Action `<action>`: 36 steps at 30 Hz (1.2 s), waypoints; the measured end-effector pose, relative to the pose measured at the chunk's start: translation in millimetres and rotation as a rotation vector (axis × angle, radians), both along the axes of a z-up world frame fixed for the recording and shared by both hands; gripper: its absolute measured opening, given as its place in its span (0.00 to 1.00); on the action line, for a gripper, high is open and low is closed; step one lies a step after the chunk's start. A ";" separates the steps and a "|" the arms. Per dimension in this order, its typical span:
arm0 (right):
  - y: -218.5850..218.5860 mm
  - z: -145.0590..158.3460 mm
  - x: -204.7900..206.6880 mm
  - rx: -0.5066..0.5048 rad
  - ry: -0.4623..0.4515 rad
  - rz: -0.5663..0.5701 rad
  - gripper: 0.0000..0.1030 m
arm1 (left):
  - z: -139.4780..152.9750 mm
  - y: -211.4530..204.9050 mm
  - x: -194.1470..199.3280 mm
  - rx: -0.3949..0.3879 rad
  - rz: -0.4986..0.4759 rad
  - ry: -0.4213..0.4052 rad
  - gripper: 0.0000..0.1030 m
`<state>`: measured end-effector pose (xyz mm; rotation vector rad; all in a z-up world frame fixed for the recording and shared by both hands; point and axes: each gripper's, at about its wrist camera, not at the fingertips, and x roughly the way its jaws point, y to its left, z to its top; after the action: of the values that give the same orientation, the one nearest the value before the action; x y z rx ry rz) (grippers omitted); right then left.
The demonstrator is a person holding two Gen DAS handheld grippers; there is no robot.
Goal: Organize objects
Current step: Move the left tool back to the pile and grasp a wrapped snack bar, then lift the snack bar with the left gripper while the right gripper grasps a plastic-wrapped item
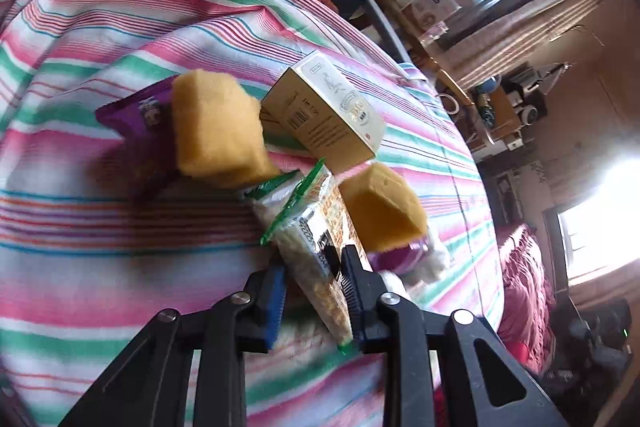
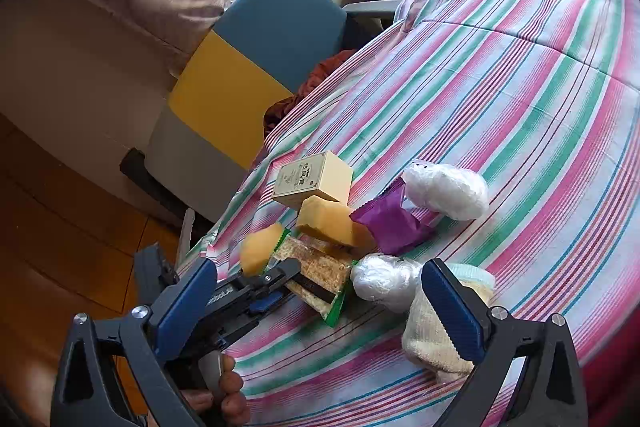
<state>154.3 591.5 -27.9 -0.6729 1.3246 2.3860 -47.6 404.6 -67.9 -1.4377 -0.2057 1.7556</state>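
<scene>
1. Left gripper [image 1: 316, 291]: the blue-padded jaws are closed on the near end of a clear snack packet [image 1: 316, 247] with green sealed edges and a grainy, cracker-like filling. The pads grip its flat faces, the narrowest dimension and so the easiest span to clamp. The right wrist view confirms the arrangement: the left gripper [image 2: 276, 277] comes in low from the bed's edge, over the packet [image 2: 320, 275].

2. Right gripper [image 2: 320, 307]: the jaws stand wide open and hold nothing. It hangs over the near part of the striped bedsheet [image 2: 520, 87], probably kept clear so the left side can work. A cream knitted item [image 2: 432, 339] lies just beside its right finger; contact cannot be determined. A hand [image 2: 224, 387] shows at the bottom edge on the handle of the left tool.

3. Snack packet position: it lies in the middle of the pile on the bed. In the right view two yellow sponges [image 2: 332, 223] border it, one overlapping its far end and one at its side; the packet's far end may therefore drag on withdrawal.

4. Items beside the pile: a white plastic-wrapped bundle [image 2: 380, 279] sits against the packet's corner, and a purple pouch [image 2: 392, 227] leans between the sponge and a second white bundle [image 2: 448, 191].

5. Far side: a cream carton [image 2: 312, 179] rests at the back of the pile, touching the sponge.

6. Background: a blue and yellow chair [image 2: 256, 39] stands past the bed's edge.

7. Assessment: sorting has barely started; the objects are not yet separated.
</scene>
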 end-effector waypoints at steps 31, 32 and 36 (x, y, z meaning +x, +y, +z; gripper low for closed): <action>-0.1 -2.0 -0.1 -0.006 -0.027 -0.011 1.00 | -10.8 23.4 -6.0 -0.344 0.031 -0.004 0.55; 0.3 -2.1 0.3 -0.010 -0.022 -0.009 1.00 | -13.6 29.1 -4.2 -0.375 0.008 0.015 0.55; 2.8 -3.7 2.3 -0.035 -0.001 -0.012 1.00 | -18.8 36.8 12.6 -0.413 -0.068 0.141 0.55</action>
<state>156.6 594.3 -31.7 -0.6742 1.3685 2.3575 -35.0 441.3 -86.8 -1.5734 0.2947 1.9073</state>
